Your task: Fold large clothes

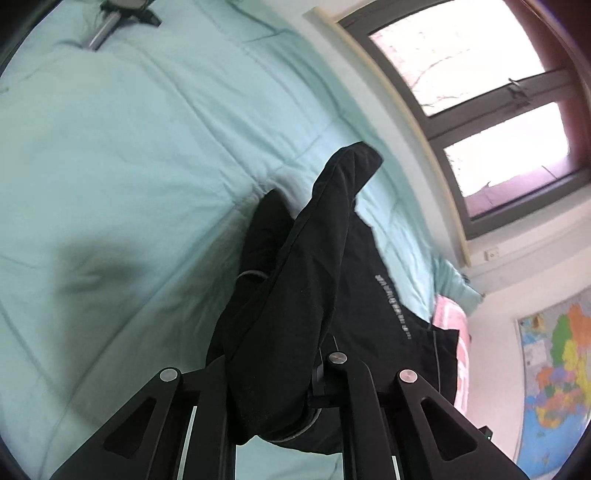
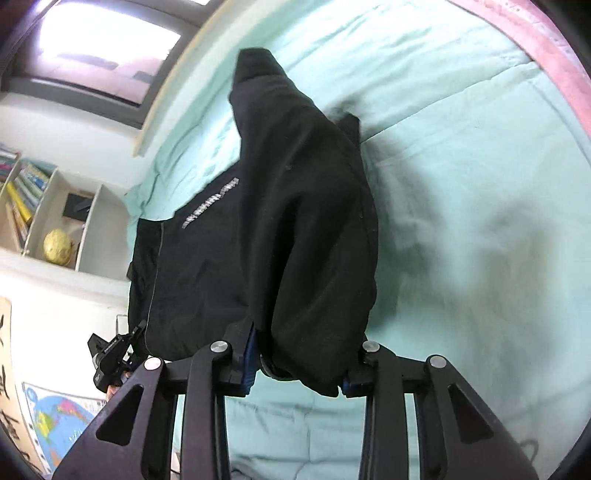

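The black top (image 1: 295, 295) hangs over the bed (image 1: 110, 147). Both grippers hold it by one end, and the rest of it droops down and away from them toward the quilt.

The left gripper (image 1: 277, 387) is squeezed almost all the way closed on a thin bunch of the cloth. The right gripper (image 2: 299, 369) is partly closed on a thicker roll of the same top (image 2: 295, 221), and the cloth fills the gap between its fingers. In the right view the other gripper (image 2: 110, 362) sits off to the left, by the far edge of the top.

The long way of the top runs from the fingers out toward the window (image 1: 480, 110). Its far end looks like it reaches or nearly reaches the bed, but I cannot tell if it touches. A line of pale letters (image 2: 210, 203) shows on the flat part between the two grips.

There is lots of open green quilt to the side away from the window, so that is the good place to lay the top down. The window side is tight, with the wall close by. A pink thing (image 1: 450, 325) lies near the edge there. A stand (image 1: 110, 22) rests far up the bed, well away
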Demonstrator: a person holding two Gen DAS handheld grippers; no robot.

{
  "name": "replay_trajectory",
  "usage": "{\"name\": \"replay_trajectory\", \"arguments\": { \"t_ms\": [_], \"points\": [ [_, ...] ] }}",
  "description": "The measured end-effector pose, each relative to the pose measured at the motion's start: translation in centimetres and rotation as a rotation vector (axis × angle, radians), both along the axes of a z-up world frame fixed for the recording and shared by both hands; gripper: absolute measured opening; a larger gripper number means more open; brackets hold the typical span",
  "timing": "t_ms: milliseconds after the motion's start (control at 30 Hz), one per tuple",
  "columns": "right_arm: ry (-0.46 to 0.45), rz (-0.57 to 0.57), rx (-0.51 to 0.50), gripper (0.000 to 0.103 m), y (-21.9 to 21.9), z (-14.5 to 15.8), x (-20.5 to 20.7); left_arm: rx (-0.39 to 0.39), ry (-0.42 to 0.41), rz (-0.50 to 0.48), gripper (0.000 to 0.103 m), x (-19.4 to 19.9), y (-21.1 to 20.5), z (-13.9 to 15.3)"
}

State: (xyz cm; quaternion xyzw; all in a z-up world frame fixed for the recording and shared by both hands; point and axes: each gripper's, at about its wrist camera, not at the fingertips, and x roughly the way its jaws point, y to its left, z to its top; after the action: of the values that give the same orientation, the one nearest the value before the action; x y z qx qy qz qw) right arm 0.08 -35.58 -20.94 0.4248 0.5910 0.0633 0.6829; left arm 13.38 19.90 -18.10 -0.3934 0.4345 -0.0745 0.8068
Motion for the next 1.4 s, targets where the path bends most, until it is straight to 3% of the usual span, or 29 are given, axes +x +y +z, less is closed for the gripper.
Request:
{"name": "replay_trajectory", "arguments": {
  "t_ms": [367, 467, 567, 633, 700, 767, 867, 933, 1033, 1067, 1133, 1200, 1233, 1300, 1367, 1400],
  "points": [
    [0.006, 0.024, 0.012, 0.036, -1.1, 6.7, -13.9, 0.009, 0.018, -0.098, 0.012, -13.4, 1.2, 2.7],
    [0.032, 0.021, 0.031, 0.036, -1.6, 6.7, -17.0, 0.030, 0.033, -0.126, 0.012, -16.8, 1.1, 2.6],
    [0.106, 0.012, 0.068, 0.040, -1.9, 4.7, -19.0, 0.014, 0.111, -0.125, 0.019, -18.9, 1.9, 0.3],
    [0.195, 0.060, 0.039, 0.051, -1.6, 2.7, -19.6, 0.038, 0.193, -0.091, 0.036, -19.5, 2.4, -1.5],
    [0.294, 0.132, -0.055, 0.073, -0.8, 1.0, -20.0, 0.023, 0.290, -0.029, 0.045, -20.1, 2.9, -3.7],
    [0.336, 0.145, -0.090, 0.079, -0.7, 0.4, -20.7, -0.014, 0.321, 0.039, 0.047, -21.6, 3.2, -4.7],
    [0.358, 0.096, -0.105, 0.083, -0.7, 1.0, -21.1, 0.024, 0.295, 0.062, 0.047, -22.7, 2.6, -4.3],
    [0.394, 0.065, -0.185, 0.084, -1.7, 1.8, -21.9, 0.049, 0.282, 0.053, 0.047, -22.9, 2.6, -3.9],
    [0.378, -0.008, -0.237, 0.084, -3.7, 3.8, -23.0, -0.037, 0.268, 0.076, 0.049, -22.4, 3.9, -3.6],
    [0.362, -0.031, -0.244, 0.084, -4.1, 4.8, -23.0, -0.048, 0.260, 0.098, 0.057, -22.6, 4.7, -3.3],
    [0.311, -0.060, -0.257, 0.084, -4.6, 6.9, -22.9, -0.059, 0.210, 0.218, 0.062, -23.5, 7.9, -2.1],
    [0.253, -0.076, -0.259, 0.084, -5.0, 8.8, -22.6, -0.161, 0.185, 0.400, 0.063, -25.7, 12.3, -1.8],
    [0.227, -0.081, -0.263, 0.084, -4.9, 9.8, -22.3, -0.166, 0.187, 0.448, 0.064, -26.4, 13.6, -1.3],
    [0.165, -0.063, -0.285, 0.084, -4.3, 12.2, -21.2, -0.077, 0.176, 0.454, 0.064, -27.3, 14.7, 1.0],
    [0.100, -0.018, -0.322, 0.084, -1.8, 14.7, -19.4, 0.139, 0.196, 0.398, 0.064, -27.4, 13.3, 5.0],
    [0.055, 0.020, -0.368, 0.084, -0.4, 16.5, -18.3, 0.260, 0.245, 0.373, 0.064, -27.1, 11.8, 6.6]
  ]
}}
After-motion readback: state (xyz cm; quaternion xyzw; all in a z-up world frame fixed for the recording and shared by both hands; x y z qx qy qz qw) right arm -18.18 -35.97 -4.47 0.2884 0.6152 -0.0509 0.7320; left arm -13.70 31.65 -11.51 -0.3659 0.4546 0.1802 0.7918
